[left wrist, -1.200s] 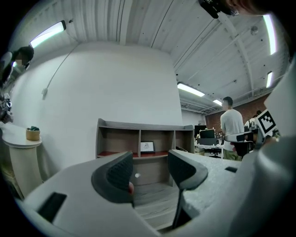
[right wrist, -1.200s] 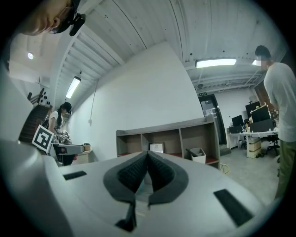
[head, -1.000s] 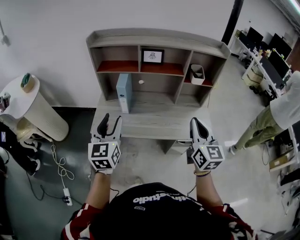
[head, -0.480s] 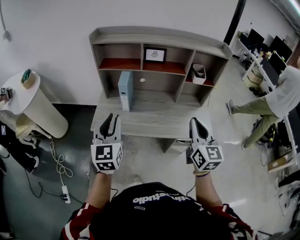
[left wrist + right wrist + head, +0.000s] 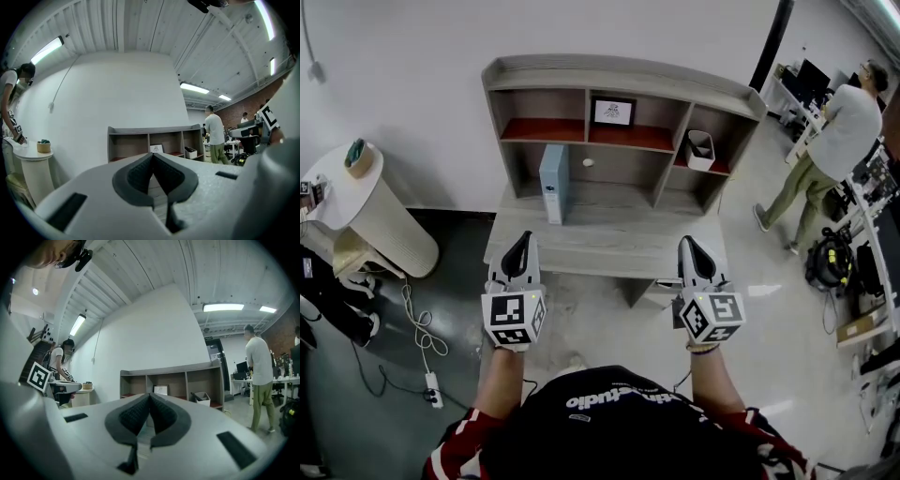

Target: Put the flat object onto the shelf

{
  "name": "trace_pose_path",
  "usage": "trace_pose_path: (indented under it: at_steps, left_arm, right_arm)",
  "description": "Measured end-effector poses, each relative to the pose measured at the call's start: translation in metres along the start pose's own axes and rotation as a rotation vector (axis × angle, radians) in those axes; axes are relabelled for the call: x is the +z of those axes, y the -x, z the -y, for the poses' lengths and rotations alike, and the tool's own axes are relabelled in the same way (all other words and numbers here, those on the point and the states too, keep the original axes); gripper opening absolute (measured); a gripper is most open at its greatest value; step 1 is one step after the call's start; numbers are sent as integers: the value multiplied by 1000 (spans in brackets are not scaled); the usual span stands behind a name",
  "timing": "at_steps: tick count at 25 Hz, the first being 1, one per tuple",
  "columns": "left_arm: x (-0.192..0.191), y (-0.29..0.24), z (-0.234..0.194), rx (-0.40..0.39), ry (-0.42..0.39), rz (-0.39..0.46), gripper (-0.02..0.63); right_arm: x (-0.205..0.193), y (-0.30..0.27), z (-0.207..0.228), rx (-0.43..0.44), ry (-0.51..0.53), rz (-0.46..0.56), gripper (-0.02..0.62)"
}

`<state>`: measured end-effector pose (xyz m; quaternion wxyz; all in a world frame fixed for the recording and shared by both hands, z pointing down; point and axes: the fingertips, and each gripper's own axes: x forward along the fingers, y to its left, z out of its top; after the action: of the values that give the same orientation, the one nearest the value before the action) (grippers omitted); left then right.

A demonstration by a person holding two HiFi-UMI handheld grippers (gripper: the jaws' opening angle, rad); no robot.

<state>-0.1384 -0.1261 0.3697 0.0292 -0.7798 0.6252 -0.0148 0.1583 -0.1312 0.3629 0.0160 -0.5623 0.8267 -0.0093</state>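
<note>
The flat object, a pale blue-grey slab, stands upright on the desk surface under the wooden shelf unit. My left gripper hovers before the desk's front left edge; its jaws have just been closing and now meet with nothing between them. At the front right my right gripper is shut and empty too. Both point level at the shelf unit. In both gripper views the jaws hide the slab.
The shelf holds a framed picture and a white bin. A round white side table stands at the left, with cables and a power strip on the floor. A person stands at the right by office desks.
The left gripper's jaws went from open to shut with nothing in them. Both hands stayed in place. The person at the right walked farther back.
</note>
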Motion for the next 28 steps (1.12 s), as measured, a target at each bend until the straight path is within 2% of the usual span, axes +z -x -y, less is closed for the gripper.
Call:
trace_pose_path:
  at_steps: [28]
  left_arm:
    - [2,-5,8,-17,16,10,6]
  right_arm:
    - [3,8,5,-16,20,3,-6]
